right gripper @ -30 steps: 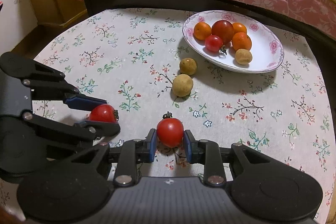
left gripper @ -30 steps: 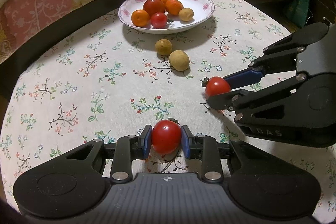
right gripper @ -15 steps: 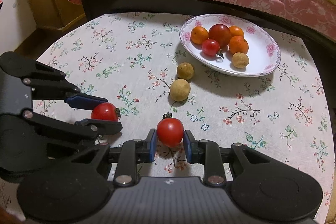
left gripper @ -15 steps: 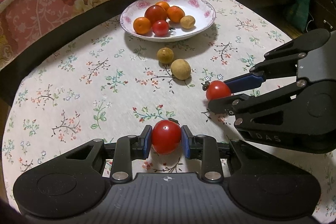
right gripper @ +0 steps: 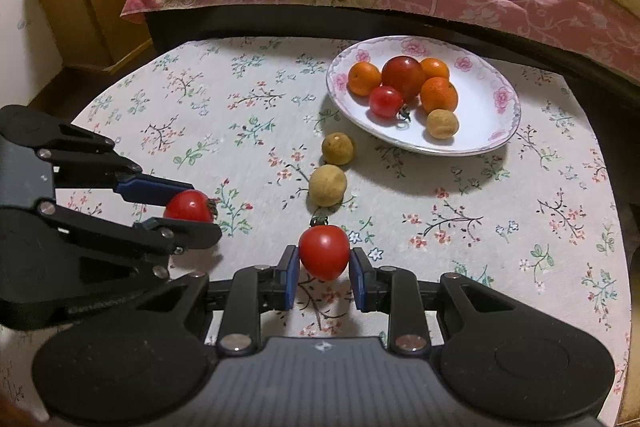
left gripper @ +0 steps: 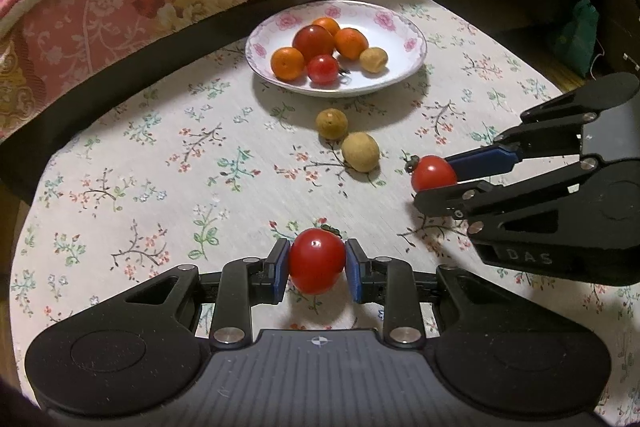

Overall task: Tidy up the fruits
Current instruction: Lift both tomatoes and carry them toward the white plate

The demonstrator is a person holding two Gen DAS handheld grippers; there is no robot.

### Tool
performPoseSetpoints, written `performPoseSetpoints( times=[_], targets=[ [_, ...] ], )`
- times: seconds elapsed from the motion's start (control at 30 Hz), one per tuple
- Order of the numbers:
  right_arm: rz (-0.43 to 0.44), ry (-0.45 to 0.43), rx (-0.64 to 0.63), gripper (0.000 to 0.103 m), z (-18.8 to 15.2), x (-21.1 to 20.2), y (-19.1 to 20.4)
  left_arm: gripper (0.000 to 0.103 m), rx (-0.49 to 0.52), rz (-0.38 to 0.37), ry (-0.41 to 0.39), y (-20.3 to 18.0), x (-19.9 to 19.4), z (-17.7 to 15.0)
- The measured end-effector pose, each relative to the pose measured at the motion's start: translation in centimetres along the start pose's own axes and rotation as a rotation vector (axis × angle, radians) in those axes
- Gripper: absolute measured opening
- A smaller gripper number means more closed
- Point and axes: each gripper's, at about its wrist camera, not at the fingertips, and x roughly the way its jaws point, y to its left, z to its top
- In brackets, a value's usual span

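Only one bit of lettering shows up, and it sits on the right gripper (left gripper: 434, 175): raised capitals on the black underside of its body, seen from the left wrist camera, reading "DAS" and possibly cut off at the start, so it may be part of a longer word. Nothing else carries readable writing. The small round mark at the top centre of each camera-side gripper housing is a crosshair symbol, not a letter or a number. The plate (left gripper: 404, 27) bears only pink flower prints, and the tablecloth (left gripper: 160, 147) only floral sprigs.
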Motion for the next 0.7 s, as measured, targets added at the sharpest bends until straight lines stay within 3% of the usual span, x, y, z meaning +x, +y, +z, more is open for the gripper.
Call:
performPoseSetpoints(
  times=[0.7],
  targets=[
    [-0.017, -0.041, 0.039, 0.022, 1.2, -0.5, -1.0, 0.037, -0.007, 0.004, -0.033, 0.2, -0.3, 1.5]
  ],
)
